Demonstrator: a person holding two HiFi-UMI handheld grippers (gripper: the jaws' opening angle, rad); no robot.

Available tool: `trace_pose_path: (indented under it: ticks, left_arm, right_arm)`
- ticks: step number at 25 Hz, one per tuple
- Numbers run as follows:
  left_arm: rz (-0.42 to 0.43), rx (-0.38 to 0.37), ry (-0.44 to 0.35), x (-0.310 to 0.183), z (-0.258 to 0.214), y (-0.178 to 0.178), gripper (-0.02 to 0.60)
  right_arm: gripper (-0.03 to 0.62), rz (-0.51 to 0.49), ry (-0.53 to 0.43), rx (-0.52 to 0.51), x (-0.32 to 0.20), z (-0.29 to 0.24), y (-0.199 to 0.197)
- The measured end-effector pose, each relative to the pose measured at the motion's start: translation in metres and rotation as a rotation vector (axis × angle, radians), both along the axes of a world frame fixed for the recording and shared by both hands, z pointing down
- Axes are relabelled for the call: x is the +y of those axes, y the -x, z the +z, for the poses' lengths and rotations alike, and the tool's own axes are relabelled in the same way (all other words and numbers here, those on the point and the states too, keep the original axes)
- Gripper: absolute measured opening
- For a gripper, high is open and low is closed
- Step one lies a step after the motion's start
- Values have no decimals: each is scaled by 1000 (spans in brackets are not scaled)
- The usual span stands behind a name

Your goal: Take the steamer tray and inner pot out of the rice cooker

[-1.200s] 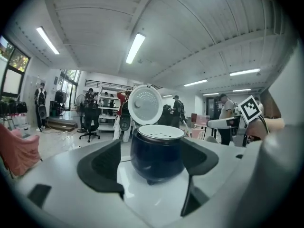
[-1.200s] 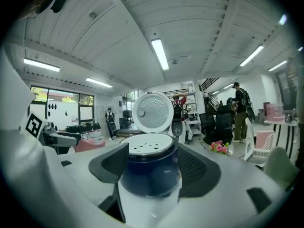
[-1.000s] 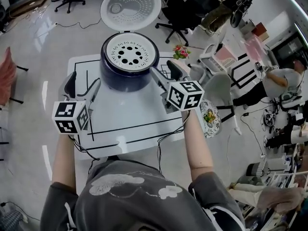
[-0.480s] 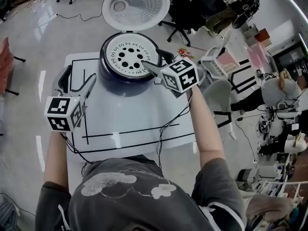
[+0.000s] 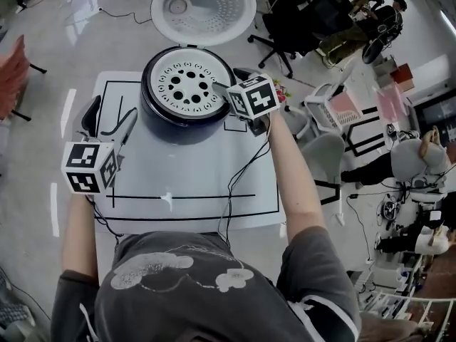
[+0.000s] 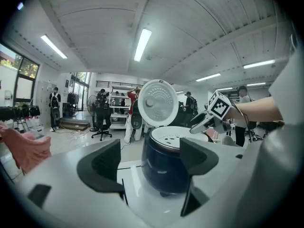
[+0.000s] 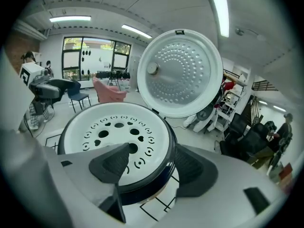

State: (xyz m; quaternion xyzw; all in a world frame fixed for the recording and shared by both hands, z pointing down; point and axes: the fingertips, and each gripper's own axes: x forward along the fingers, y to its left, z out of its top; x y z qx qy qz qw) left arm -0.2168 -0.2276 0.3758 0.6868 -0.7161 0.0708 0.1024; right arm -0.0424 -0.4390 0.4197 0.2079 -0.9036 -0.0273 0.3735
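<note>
The dark blue rice cooker (image 5: 178, 116) stands at the far end of the white table with its lid (image 5: 203, 9) swung up and back. A white steamer tray (image 5: 185, 83) with round holes sits in its top and hides the inner pot. My right gripper (image 5: 228, 80) is open at the cooker's right rim; in the right gripper view (image 7: 152, 163) one jaw is over the steamer tray (image 7: 107, 129) and the other outside the rim. My left gripper (image 5: 112, 111) is open, left of the cooker and apart from it; the left gripper view (image 6: 149, 163) shows the cooker (image 6: 166, 167) ahead.
A white mat with black lines (image 5: 192, 180) covers the table. Cables trail from both grippers toward the near edge. Off the table's right side stand a small bunch of flowers (image 5: 281, 89), a white basket (image 5: 335, 98) and chairs; people sit farther back.
My right gripper has moved forward and left, from beside the cooker to its right rim with one jaw over the tray. The left gripper has stayed about where it was.
</note>
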Motion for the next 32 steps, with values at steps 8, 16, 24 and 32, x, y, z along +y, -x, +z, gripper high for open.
trace_pose_path:
  ticks: [8, 16, 24, 32]
  left_arm:
    - [-37, 3, 4, 1, -2, 8, 385]
    - [-28, 13, 17, -3, 6, 9, 385]
    - [-10, -32, 46, -2, 13, 14, 385]
    - [-9, -24, 40, -2, 13, 14, 385]
  right_arm:
    - [308, 13, -89, 186, -21, 14, 11]
    - [228, 161, -56, 267, -36, 27, 10]
    - [114, 217, -53, 136, -42, 7, 16]
    - [80, 262, -16, -16, -41, -29, 16]
